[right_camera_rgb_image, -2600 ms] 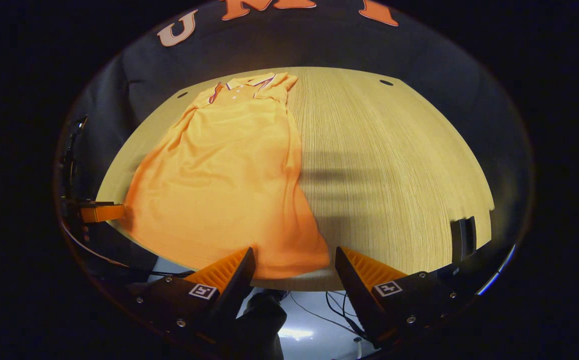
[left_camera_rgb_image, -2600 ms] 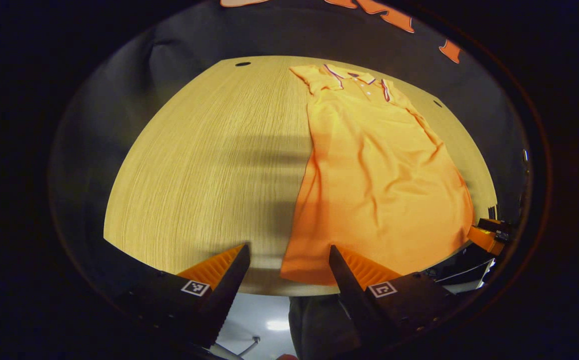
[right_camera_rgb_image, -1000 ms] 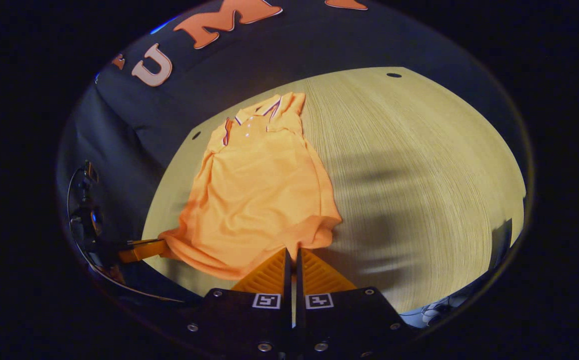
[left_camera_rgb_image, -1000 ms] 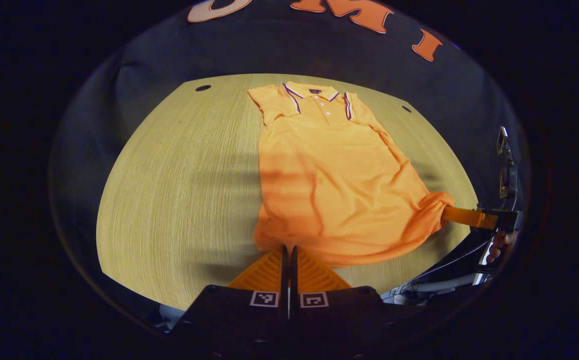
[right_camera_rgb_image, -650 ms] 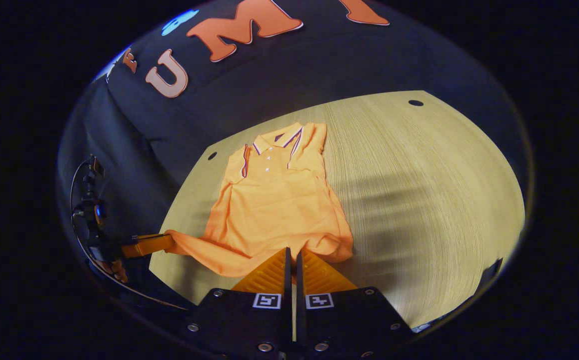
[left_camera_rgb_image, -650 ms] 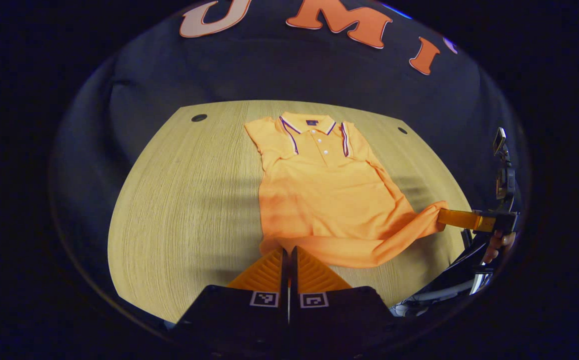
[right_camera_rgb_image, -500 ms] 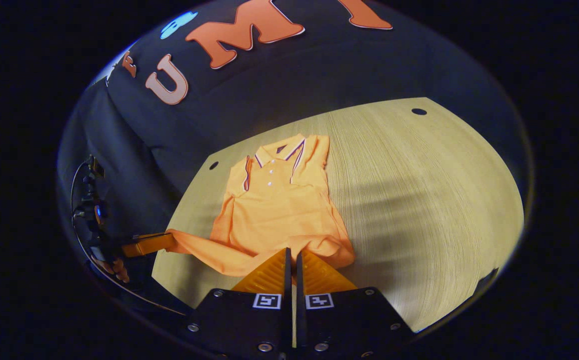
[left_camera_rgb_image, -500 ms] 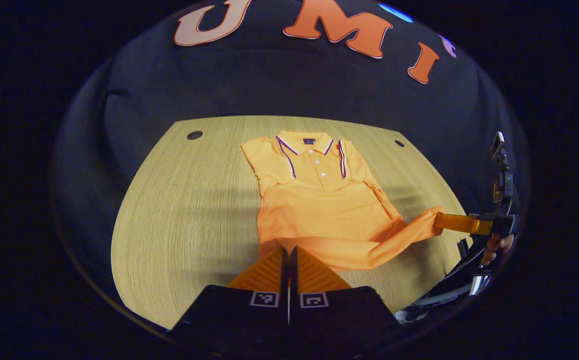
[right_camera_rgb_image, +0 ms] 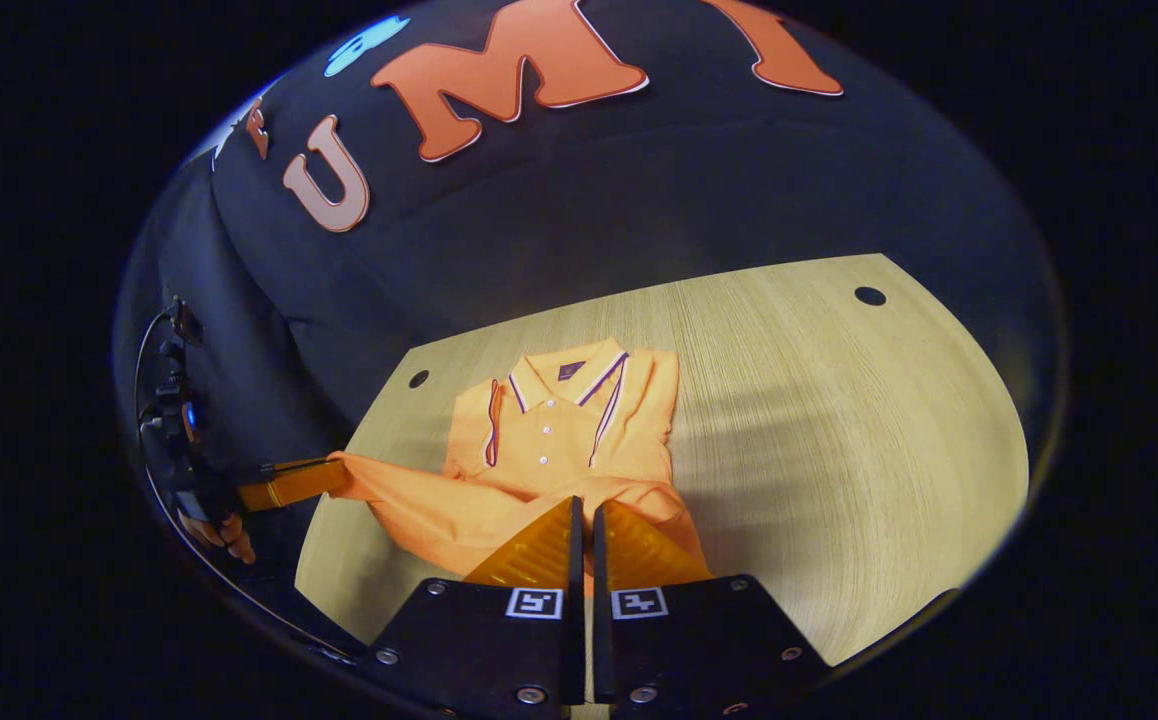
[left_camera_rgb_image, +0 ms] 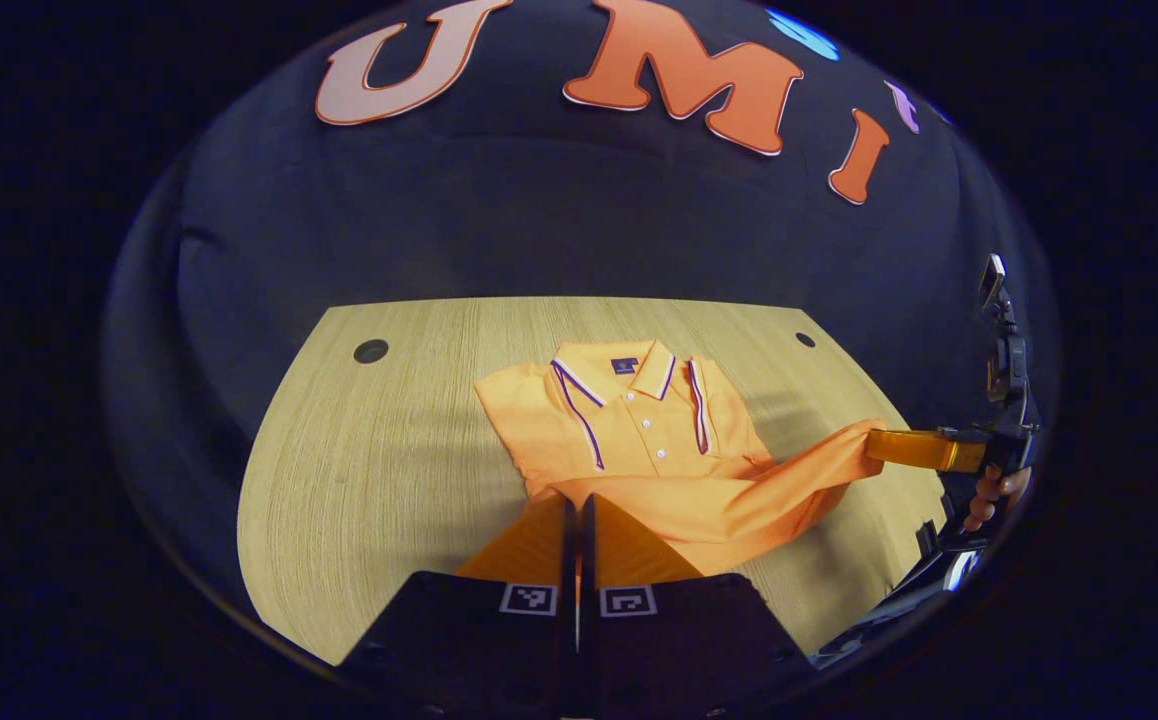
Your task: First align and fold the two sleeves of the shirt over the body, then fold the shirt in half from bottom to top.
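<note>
Both grippers are clamped on the shirt's (left_camera_rgb_image: 639,440) bottom hem: left gripper (left_camera_rgb_image: 575,505) on one corner, right gripper (right_camera_rgb_image: 584,510) on the other, hem lifted above the table (left_camera_rgb_image: 379,470). Sleeves look already folded in; collar end lies flat by the far edge. To finish well, I'd keep both corners level and taut, carry them to the shoulders, and lay down before letting go.
</note>
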The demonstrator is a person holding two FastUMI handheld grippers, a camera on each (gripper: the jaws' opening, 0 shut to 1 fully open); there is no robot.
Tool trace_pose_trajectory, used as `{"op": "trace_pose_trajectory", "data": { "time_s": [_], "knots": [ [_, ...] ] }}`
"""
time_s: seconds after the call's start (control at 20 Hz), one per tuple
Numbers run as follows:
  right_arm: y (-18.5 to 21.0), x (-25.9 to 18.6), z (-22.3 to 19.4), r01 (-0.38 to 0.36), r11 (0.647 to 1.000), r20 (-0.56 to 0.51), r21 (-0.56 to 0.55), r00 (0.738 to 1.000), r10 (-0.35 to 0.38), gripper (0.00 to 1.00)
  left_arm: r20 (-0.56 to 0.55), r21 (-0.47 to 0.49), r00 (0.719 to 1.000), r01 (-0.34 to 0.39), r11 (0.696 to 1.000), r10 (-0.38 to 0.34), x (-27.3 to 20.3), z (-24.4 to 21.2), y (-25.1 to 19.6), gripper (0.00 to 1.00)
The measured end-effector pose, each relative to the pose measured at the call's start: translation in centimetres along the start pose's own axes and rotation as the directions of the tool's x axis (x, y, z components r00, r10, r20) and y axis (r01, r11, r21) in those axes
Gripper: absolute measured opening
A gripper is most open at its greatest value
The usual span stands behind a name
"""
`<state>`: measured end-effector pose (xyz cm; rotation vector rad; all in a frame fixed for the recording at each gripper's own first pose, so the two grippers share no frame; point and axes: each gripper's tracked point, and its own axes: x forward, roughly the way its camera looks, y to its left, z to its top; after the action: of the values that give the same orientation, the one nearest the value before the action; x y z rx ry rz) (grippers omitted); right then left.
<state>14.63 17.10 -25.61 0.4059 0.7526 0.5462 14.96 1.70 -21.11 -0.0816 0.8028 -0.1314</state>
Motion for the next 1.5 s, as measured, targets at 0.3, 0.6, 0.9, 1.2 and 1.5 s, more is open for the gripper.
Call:
{"op": "trace_pose_trajectory", "data": {
  "time_s": [0.3, 0.6, 0.9, 1.2, 1.5],
  "knots": [
    [0.0, 5.8, 4.7, 0.028, 0.998, -0.02, -0.049, 0.999, -0.029, 0.04, 0.03, 0.005, 1.0, -0.004, 1.0, 0.004, 4.8, 5.6, 2.7, 0.01],
    [-1.1, 12.4, 7.5, 0.069, 0.997, -0.055, -0.024, 0.996, -0.07, 0.04, 0.011, 0.032, 1.0, -0.017, 0.999, 0.017, 11.6, 9.2, 5.9, 0.01],
    [-3.4, 17.3, 10.4, 0.159, 0.987, -0.074, -0.037, 0.984, -0.161, 0.04, -0.018, 0.019, 0.999, -0.029, 0.999, 0.03, 17.7, 10.7, 8.1, 0.01],
    [-4.2, 19.5, 14.5, 0.208, 0.978, -0.021, 0.031, 0.978, -0.208, 0.03, -0.036, -0.003, 0.998, -0.042, 0.999, 0.042, 19.8, 10.8, 8.3, 0.17],
    [-3.5, 14.7, 16.5, 0.245, 0.969, 0.104, -0.04, 0.965, -0.239, 0.62, 0.066, 0.009, 0.992, -0.112, 0.994, 0.111, 14.8, 13.5, 8.8, 0.99]
  ]
}}
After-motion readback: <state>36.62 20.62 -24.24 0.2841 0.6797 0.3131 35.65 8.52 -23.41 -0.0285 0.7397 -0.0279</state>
